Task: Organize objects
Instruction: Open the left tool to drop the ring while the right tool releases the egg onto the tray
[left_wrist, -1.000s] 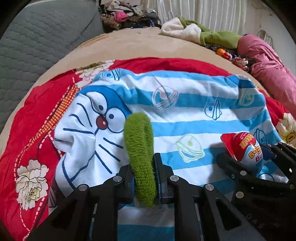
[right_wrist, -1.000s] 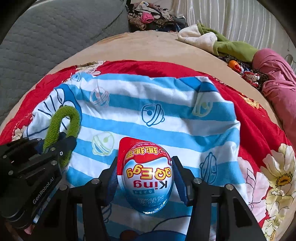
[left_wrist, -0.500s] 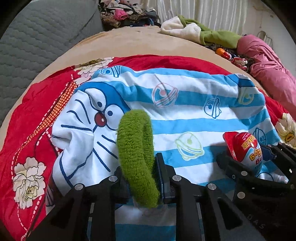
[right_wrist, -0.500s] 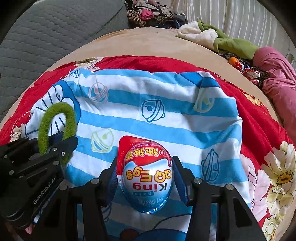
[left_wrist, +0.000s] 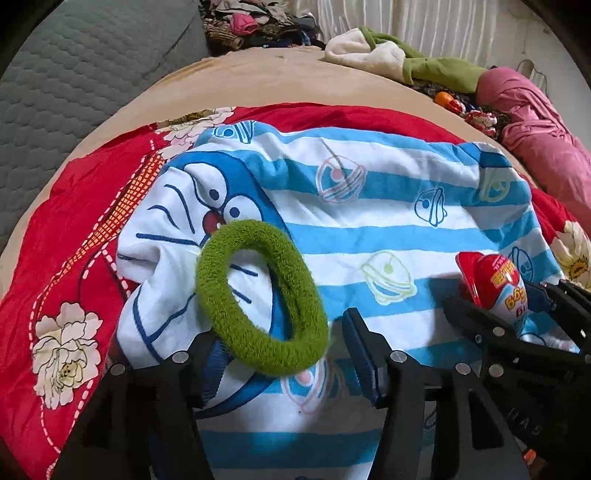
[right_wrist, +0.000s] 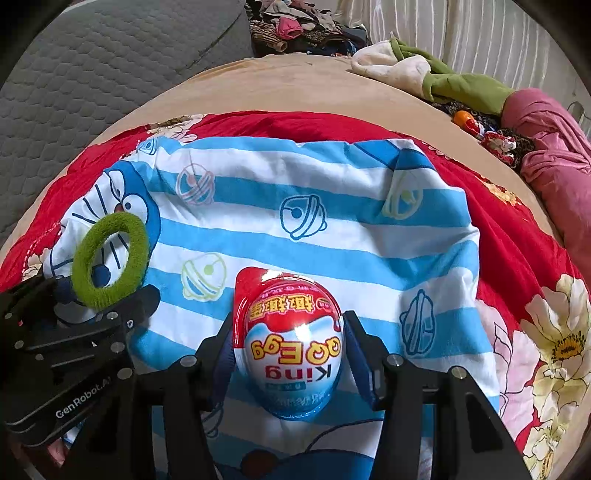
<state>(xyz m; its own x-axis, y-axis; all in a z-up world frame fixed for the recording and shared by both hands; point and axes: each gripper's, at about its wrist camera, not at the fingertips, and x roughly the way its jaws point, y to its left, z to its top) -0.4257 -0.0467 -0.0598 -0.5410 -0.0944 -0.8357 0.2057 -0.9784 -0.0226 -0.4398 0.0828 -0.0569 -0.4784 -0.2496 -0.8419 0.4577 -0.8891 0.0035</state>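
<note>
We take the blue-and-white striped cartoon towel (left_wrist: 369, 236) as our landmark: it lies spread over a red floral blanket (left_wrist: 66, 258), which sits on a tan bed surface (left_wrist: 258, 81) reaching to a grey quilted cushion (left_wrist: 85, 66) on the far left. Beyond the towel's far right corner we see a pink bundle of cloth (left_wrist: 535, 125) and a green-and-cream garment (left_wrist: 406, 62). Over the towel's near edge, our right gripper (right_wrist: 290, 354) is clenched on a red, white and blue toy egg (right_wrist: 291, 339), both pads pressed to its sides. Over the towel's cartoon face on the left, our left gripper (left_wrist: 282, 354) has its jaws opening; the fuzzy green hair tie (left_wrist: 258, 295) sits between them as an open ring, touching the left pad while clear of the right one.
</note>
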